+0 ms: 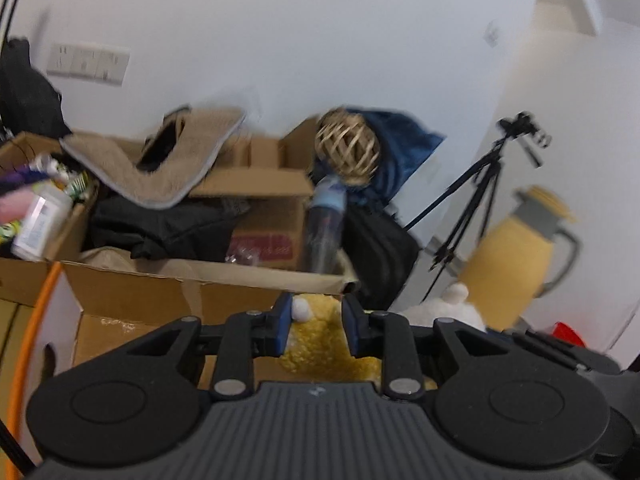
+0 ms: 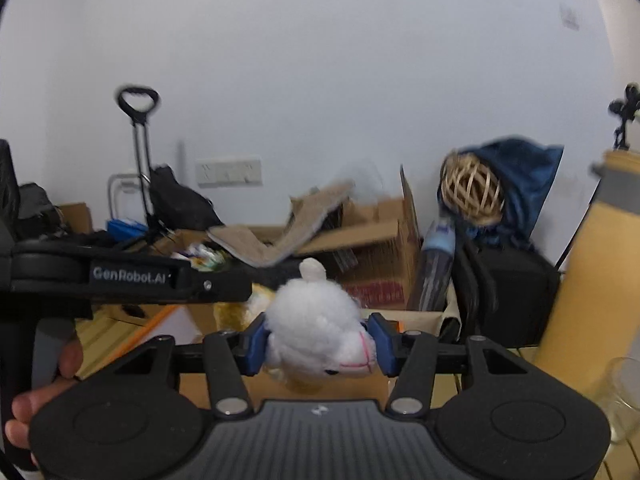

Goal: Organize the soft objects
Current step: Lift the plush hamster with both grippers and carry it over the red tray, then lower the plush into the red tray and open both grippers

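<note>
The right gripper [image 2: 318,344] is squishing the light white plush [image 2: 316,328] round its middle, while the left gripper [image 1: 316,322] is pinching the floppy yellow plush [image 1: 316,340].

wall: white, filling the back of both views
socket plate [image 1: 89,63]: sitting on the wall, upper left
cardboard boxes [image 1: 256,196]: standing open along the wall, black cloth lying inside
wicker ball [image 1: 347,148]: sitting against blue fabric [image 1: 404,148], right of the boxes
bottle [image 1: 326,224]: leaning tilted just under the ball, blue label
black bag [image 1: 380,256]: sitting below the blue fabric
tripod [image 1: 476,196]: standing right of the bag, camera on top
yellow jug [image 1: 516,256]: standing far right, grey collar and handle, blurred
trolley handle [image 2: 138,128]: sticking up at left in right wrist view
orange hose [image 1: 34,320]: curving down the left edge
</note>
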Action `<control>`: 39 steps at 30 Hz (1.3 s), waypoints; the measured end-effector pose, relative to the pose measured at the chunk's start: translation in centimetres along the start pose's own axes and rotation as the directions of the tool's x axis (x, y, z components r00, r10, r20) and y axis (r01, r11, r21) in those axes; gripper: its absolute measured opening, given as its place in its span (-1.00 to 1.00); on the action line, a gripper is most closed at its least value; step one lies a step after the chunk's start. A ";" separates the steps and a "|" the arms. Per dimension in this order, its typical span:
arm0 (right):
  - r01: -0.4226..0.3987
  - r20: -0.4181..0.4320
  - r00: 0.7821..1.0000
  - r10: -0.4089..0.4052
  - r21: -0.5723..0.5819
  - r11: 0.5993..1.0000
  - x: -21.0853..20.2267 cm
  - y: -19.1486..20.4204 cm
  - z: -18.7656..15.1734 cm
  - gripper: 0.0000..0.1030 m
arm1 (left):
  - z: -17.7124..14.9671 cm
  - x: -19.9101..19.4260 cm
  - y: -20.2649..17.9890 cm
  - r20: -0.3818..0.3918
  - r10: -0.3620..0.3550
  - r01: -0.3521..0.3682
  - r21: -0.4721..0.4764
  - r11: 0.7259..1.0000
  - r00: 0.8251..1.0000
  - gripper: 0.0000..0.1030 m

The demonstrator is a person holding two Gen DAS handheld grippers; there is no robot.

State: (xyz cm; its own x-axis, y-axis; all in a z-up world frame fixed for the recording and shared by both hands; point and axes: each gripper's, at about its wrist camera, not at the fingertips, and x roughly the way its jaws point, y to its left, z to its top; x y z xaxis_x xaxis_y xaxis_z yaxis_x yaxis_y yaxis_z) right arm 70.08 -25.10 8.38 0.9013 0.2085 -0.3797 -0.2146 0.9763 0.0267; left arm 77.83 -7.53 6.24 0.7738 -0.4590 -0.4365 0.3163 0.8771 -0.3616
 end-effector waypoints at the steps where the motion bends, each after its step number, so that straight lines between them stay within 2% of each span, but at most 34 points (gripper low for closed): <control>1: 0.005 -0.013 1.000 -0.005 -0.011 1.000 1.6 -0.3 0.1 0.00 | 0.2 1.7 0.7 -0.021 0.007 -0.008 -0.007 1.000 1.000 -0.47; 5: 0.022 -0.073 0.997 -0.026 -0.055 0.998 8.1 -1.2 0.3 -0.02 | 0.3 6.9 2.7 -0.079 0.064 -0.066 -0.032 0.997 0.995 -0.47; 10: 0.046 -0.105 0.992 -0.063 -0.156 0.987 12.8 -1.5 0.0 -0.02 | 0.8 10.5 3.3 -0.134 0.087 -0.090 -0.012 0.996 0.987 -0.46; 15: 0.039 -0.152 0.984 -0.093 -0.326 0.944 14.9 -1.2 -0.6 0.00 | 0.0 10.9 3.4 -0.163 0.100 -0.101 0.006 0.995 0.982 -0.38; 17: 0.038 -0.187 0.976 -0.115 -0.371 0.928 15.2 -1.0 -1.4 0.08 | -0.2 10.4 3.4 -0.166 0.103 -0.104 0.007 0.995 0.981 -0.25; 19: 0.047 -0.211 0.968 -0.137 -0.384 0.922 15.1 -1.0 -2.2 0.17 | -0.3 9.7 3.2 -0.167 0.116 -0.114 0.017 0.993 0.979 -0.23; 22: 0.017 -0.280 0.954 -0.109 -0.312 0.950 14.7 -1.6 -2.6 0.25 | 0.1 7.9 2.8 -0.160 0.120 -0.117 0.030 0.993 0.980 -0.16; 25: 0.016 -0.303 0.947 -0.104 -0.279 0.960 13.7 -1.6 -2.8 0.52 | 1.0 5.7 2.4 -0.138 0.137 -0.134 0.035 0.990 0.981 -0.10; 28: 0.007 -0.315 0.945 -0.089 -0.253 0.968 12.6 -1.3 -2.5 0.48 | 2.2 2.7 1.4 -0.110 0.147 -0.142 0.050 0.989 0.983 -0.05; 31: 0.042 -0.288 0.952 -0.108 -0.224 0.974 10.4 -1.3 -0.9 0.48 | 3.5 -1.2 0.0 -0.067 0.150 -0.144 0.080 0.986 0.986 0.05; 34: 0.053 -0.242 0.965 -0.098 -0.188 0.981 6.5 -1.0 1.7 0.48 | 4.5 -5.8 -1.6 -0.011 0.160 -0.158 0.116 0.981 0.987 0.20; 37: 0.066 -0.182 0.978 -0.102 -0.195 0.979 1.7 -0.4 4.2 0.51 | 4.2 -10.4 -3.1 0.030 0.171 -0.173 0.155 0.973 0.985 0.32; 39: 0.077 -0.142 0.984 -0.106 -0.198 0.977 -1.9 0.2 5.2 0.55 | 3.5 -13.5 -4.1 0.060 0.179 -0.187 0.184 0.965 0.982 0.48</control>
State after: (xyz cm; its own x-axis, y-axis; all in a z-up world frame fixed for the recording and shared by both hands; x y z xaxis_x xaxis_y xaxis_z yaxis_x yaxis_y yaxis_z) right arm 70.29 -25.03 13.97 0.8564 0.0936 -0.5078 -0.2153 0.9586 -0.1864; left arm 67.94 -4.45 16.50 0.8493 -0.2849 -0.4443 0.2610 0.9584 -0.1156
